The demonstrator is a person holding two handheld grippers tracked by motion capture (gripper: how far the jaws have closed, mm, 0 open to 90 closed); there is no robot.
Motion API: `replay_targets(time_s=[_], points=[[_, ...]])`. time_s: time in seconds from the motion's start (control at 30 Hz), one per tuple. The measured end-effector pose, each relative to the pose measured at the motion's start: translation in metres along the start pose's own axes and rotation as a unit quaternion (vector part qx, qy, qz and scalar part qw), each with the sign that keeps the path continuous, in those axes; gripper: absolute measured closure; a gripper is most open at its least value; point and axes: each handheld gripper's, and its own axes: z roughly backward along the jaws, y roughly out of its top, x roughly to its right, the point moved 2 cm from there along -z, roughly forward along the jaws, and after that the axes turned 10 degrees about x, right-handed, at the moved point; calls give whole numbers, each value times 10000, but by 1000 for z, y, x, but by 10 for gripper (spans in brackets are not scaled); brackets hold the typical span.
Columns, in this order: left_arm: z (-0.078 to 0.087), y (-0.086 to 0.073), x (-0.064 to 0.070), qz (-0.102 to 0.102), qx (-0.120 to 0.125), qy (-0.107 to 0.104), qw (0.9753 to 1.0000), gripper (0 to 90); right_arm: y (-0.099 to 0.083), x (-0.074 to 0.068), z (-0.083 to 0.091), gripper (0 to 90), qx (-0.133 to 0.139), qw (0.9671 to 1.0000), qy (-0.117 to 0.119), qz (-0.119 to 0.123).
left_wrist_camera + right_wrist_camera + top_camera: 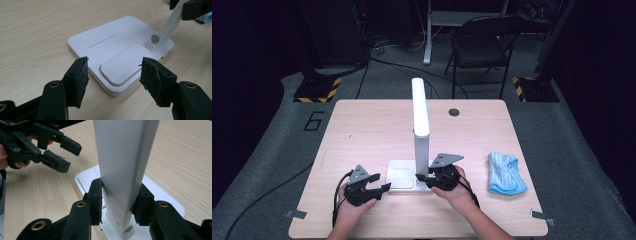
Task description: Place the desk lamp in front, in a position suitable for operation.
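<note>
A white desk lamp (pixel 420 115) stands near the front centre of the light wooden table (pixel 362 130). Its flat square base (pixel 110 45) lies on the tabletop, and its upright arm (pixel 122 165) rises from the right side of the base, with the lamp head folded up along it.

The right gripper (pixel 121 202) is clamped on the lower part of the upright arm; both black pads press against opposite faces of the white arm, just above the hinge (pixel 155 38).

The left gripper (pixel 113 75) is held just in front of the left corner of the base, jaws spread apart with nothing between them. Its pads are clear of the base, near the ribbed panel (pixel 123 65) set into the top surface.

A folded light blue cloth (pixel 505 173) lies on the table to the right of the lamp, apart from both grippers. A round grommet hole (pixel 454 112) sits near the far edge of the table.
</note>
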Motion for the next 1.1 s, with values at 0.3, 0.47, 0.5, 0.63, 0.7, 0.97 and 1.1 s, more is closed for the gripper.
replay_targets(time_s=[0.3,0.47,0.5,0.63,0.7,0.97,1.1], points=[[1,-1,-1,-52,-36,-13,10000,388,0,8,5,758,15,9980,-615,-111],[0,0,-1,-45,-3,7,10000,388,0,7,4,759,37,9976,-684,-59],[0,0,-1,-44,-12,7,10000,388,0,6,4,759,30,9975,-699,-66],[-2,0,0,-103,-53,-28,9999,388,0,3,4,757,20,9972,-742,-118],[-3,0,2,-101,-24,-35,9999,388,1,0,2,757,32,9966,-813,-164],[-3,0,1,-61,-13,-44,10000,388,2,-19,-7,728,43,9976,-681,-144],[-3,0,1,-103,-16,-41,9999,388,3,-25,-10,702,27,9984,-544,-181]])
